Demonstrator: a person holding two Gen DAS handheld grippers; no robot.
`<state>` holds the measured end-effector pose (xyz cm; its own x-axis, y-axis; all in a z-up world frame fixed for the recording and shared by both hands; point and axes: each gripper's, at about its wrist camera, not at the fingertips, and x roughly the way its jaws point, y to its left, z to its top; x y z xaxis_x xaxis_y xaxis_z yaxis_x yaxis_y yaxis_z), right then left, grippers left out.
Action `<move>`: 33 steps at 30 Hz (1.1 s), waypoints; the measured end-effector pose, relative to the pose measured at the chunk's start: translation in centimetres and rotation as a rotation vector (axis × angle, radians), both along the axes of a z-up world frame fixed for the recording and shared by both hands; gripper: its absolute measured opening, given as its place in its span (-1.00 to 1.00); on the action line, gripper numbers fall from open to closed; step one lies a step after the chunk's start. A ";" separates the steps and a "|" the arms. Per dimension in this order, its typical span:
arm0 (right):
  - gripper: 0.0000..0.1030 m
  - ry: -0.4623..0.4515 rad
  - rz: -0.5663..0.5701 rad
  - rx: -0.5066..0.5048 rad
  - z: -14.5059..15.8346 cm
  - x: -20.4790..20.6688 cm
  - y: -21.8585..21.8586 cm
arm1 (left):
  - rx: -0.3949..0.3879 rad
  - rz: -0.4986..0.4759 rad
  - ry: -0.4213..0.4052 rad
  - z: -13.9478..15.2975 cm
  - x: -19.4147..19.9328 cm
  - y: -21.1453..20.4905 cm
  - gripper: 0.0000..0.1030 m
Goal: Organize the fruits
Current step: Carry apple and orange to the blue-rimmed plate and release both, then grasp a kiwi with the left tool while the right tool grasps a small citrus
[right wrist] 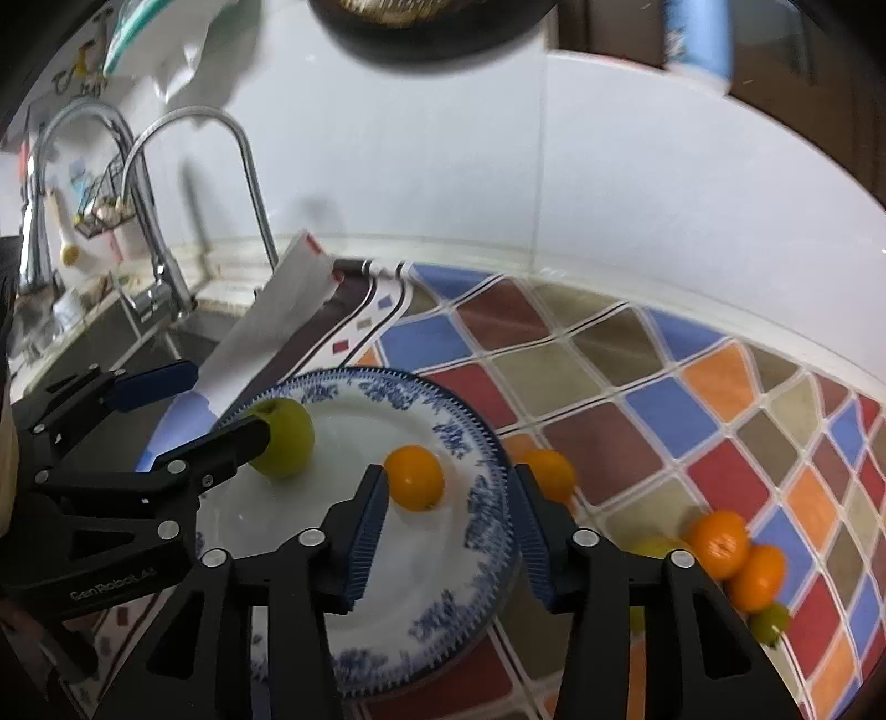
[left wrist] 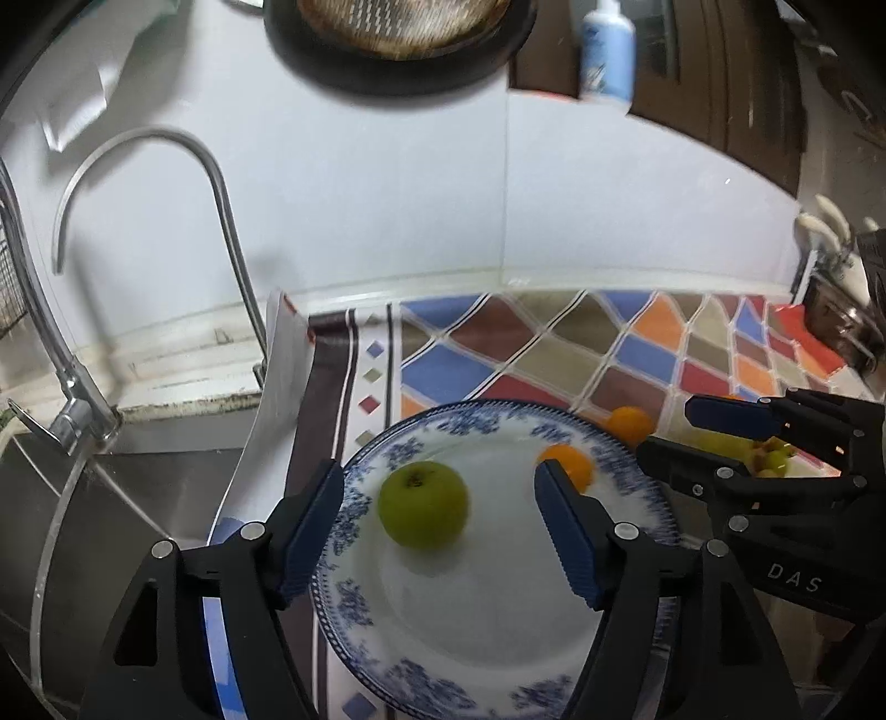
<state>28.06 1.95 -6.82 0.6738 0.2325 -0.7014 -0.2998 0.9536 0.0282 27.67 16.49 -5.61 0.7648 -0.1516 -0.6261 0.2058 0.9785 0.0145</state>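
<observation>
A white plate with a blue pattern [left wrist: 498, 653] [right wrist: 487, 498] sits on a colourful tiled cloth. On it lie a green apple [left wrist: 423, 504] [right wrist: 285, 443] and an orange [left wrist: 570, 462] [right wrist: 415, 477]. My left gripper [left wrist: 437, 531] is open and empty above the plate, the apple between its fingers' line. My right gripper [right wrist: 451, 531] is open and empty over the plate's right rim; it also shows in the left wrist view [left wrist: 714, 437]. Another orange [right wrist: 548, 473] [left wrist: 631, 423] lies just off the rim. More oranges [right wrist: 736, 559] and green fruits [right wrist: 772, 623] lie to the right.
A steel sink [left wrist: 111, 498] with a curved tap [left wrist: 166, 166] lies left of the plate. A white sheet [right wrist: 277, 327] leans at the sink's edge. A white tiled wall [left wrist: 387, 221] runs behind. A dark round pan [left wrist: 398, 44] and a bottle [left wrist: 606, 50] hang above.
</observation>
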 end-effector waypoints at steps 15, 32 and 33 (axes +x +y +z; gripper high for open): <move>0.13 -0.177 -0.170 -0.004 5.8 -9.1 -4.9 | -0.028 -0.086 -0.131 4.8 -6.9 -4.0 0.60; 0.12 -0.220 -0.274 -0.076 5.6 -15.1 -11.6 | 0.008 -0.217 -0.179 4.0 -10.8 -11.9 0.60; 0.12 -0.218 -0.271 -0.083 5.5 -15.2 -12.0 | 0.006 -0.227 -0.175 3.9 -10.8 -12.3 0.60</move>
